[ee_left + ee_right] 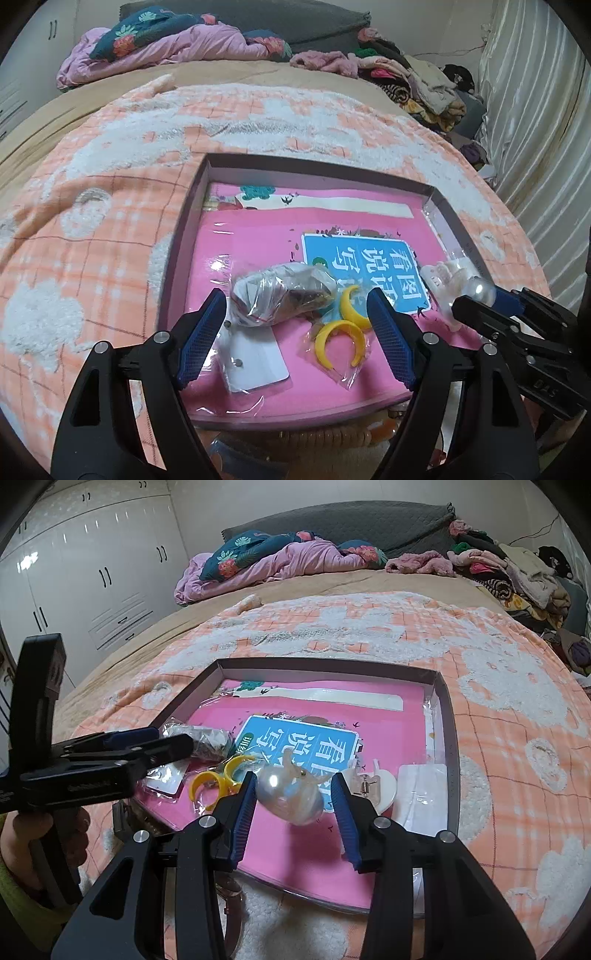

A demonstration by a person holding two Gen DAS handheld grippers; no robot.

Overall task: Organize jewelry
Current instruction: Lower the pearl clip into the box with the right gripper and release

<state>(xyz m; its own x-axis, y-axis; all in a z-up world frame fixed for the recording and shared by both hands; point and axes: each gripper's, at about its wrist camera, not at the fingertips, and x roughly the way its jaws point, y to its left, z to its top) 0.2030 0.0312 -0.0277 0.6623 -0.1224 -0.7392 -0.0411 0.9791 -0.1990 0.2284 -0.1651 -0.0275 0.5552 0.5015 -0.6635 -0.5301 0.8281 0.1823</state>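
Observation:
A shallow open box (184, 225) (452, 738) lies on the bed with a pink book inside. On the book lie a clear bag of dark jewelry (284, 293) (207, 740), yellow crescent earrings in plastic (341, 338) (218, 779), a white card with studs (255, 360) and a white heart clip (373, 784). My left gripper (295, 332) is open and empty above the bag and earrings. My right gripper (293, 797) is open around a pearly shell-shaped hair clip (291, 794) (478, 291); whether the pads touch it is unclear.
A peach and white fleece blanket (110, 206) covers the bed. Crumpled quilts (273, 561) and a clothes pile (517, 572) lie at the far end. White wardrobes (85, 572) stand left, a curtain (535, 129) right. A coiled bracelet (332, 437) lies near the box's front edge.

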